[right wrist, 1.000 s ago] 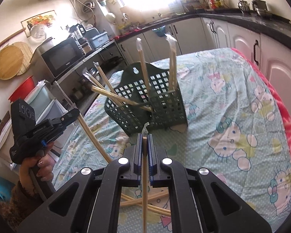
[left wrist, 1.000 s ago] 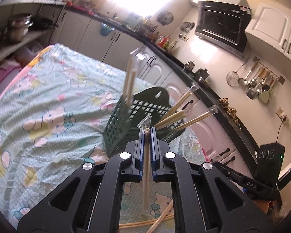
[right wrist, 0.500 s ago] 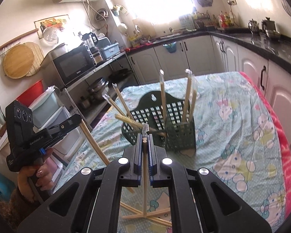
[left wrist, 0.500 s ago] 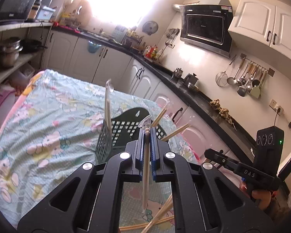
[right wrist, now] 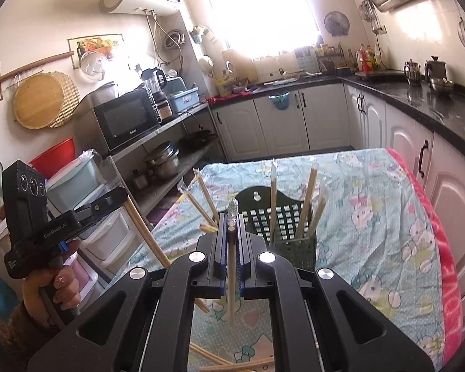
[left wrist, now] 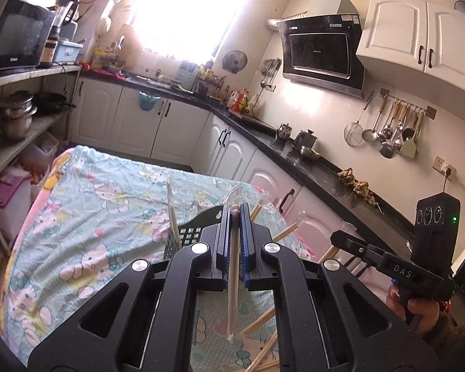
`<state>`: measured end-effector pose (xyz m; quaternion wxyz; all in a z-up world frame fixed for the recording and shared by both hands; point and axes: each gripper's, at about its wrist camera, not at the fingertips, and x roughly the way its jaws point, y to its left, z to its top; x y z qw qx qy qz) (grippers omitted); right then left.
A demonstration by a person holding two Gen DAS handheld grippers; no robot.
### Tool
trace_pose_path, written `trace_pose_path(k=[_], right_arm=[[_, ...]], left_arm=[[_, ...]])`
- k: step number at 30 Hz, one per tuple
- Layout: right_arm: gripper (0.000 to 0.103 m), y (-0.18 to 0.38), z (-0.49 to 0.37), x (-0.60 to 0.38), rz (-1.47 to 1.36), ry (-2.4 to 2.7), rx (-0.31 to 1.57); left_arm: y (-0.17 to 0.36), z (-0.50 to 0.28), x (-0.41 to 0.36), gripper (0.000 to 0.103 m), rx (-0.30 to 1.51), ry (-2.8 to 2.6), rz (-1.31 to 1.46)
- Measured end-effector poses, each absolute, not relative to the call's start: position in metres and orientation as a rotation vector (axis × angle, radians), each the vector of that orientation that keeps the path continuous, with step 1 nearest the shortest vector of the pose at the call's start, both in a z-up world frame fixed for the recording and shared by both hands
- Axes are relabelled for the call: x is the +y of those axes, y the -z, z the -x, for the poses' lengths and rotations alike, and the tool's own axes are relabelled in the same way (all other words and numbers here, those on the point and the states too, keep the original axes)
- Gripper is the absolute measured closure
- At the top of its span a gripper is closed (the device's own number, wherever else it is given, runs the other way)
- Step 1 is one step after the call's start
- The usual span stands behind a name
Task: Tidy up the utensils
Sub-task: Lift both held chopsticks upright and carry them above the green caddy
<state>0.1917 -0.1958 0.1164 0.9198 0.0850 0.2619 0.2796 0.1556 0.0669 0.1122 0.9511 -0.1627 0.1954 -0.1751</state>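
Note:
My left gripper (left wrist: 235, 209) is shut on a plastic-wrapped pair of wooden chopsticks (left wrist: 232, 291) that hangs down below the jaws, above the table. My right gripper (right wrist: 232, 217) is shut on another wrapped pair of chopsticks (right wrist: 231, 291), also hanging down. A dark green slotted holder (right wrist: 288, 226) stands on the table just beyond both grippers, with several wrapped chopstick pairs sticking up from it. In the left wrist view the holder (left wrist: 186, 235) is mostly hidden behind the fingers. More wrapped chopsticks (right wrist: 232, 362) lie loose on the cloth below the grippers.
The table wears a light blue cartoon-print cloth (left wrist: 86, 217) with a pink edge (right wrist: 446, 279). Black counters and white cabinets (left wrist: 263, 167) run along the right and far sides. Open shelves with pots and a microwave (right wrist: 124, 121) stand to the left. A hand (left wrist: 418, 310) holds the other gripper's handle.
Both grippers have risen with their chopsticks held, so the holder and table now sit lower and smaller in both views. Both views have rolled slightly.

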Motion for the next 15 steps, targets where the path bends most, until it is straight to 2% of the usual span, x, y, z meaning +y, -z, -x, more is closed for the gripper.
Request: trace_pose_path(k=[15], right_arm=[[0.097, -0.157, -0.199, -0.196, -0.155, -0.549, 0.400]], left_arm=[[-0.153, -0.164, 0.068, 0.100, 0.292, 0.313, 0.269]])
